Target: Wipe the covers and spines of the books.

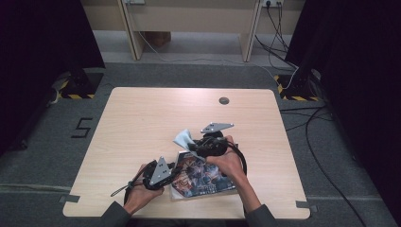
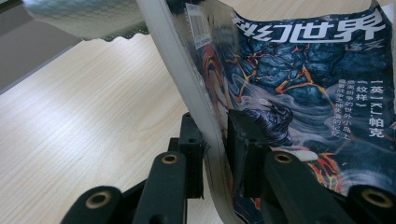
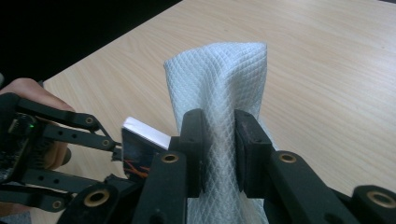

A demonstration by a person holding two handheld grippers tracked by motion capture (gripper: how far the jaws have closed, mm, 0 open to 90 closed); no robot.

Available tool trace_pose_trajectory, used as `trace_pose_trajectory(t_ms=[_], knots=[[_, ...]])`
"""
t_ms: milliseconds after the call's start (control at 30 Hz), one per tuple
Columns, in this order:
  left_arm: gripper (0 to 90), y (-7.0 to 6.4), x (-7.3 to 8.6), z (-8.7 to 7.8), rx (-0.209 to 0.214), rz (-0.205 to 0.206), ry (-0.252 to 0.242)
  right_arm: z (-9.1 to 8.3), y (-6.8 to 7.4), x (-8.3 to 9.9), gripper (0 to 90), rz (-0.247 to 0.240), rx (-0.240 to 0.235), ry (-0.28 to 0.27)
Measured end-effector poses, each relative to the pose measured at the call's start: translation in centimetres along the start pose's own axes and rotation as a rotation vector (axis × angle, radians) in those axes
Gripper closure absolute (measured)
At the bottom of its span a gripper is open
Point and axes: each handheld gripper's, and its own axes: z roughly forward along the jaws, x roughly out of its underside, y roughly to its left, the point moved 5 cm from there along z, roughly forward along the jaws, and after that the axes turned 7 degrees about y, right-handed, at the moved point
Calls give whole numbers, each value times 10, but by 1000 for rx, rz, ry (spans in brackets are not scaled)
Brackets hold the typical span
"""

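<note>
Black jaws of my left gripper [image 2: 215,154] clamp the spine edge of a glossy magazine [image 2: 299,88], its lava-and-crow cover standing tilted off the wooden table [image 2: 84,121] to the right of my fingers. My right gripper [image 3: 219,154] is pinched shut on a quilted white cloth [image 3: 219,79], which rises folded between and beyond its fingers, just past the magazine's white page corner. Seen from above, both grippers meet near the table's front edge, cloth just beyond the cover. My worry: the slick cover could slide out of the narrow left-hand pinch once I press the cloth against it, or the pages could buckle and crease; the limp cloth might also bunch up rather than wipe flat.
</note>
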Motion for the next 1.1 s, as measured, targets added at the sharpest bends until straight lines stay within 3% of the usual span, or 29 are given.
trace_pose_trajectory(t_ms=[367,600,833,1100], knots=[[760,0,0,0,2,-4,-2,0,-25,10,756,53,37,22],[761,-2,-2,-2,5,-2,-10,-5,-48,21,758,90,95,35],[760,-1,-1,-2,8,-11,-9,-9,-76,36,759,154,141,53],[761,-2,-2,-3,1,7,-9,-13,-108,53,759,243,179,60]])
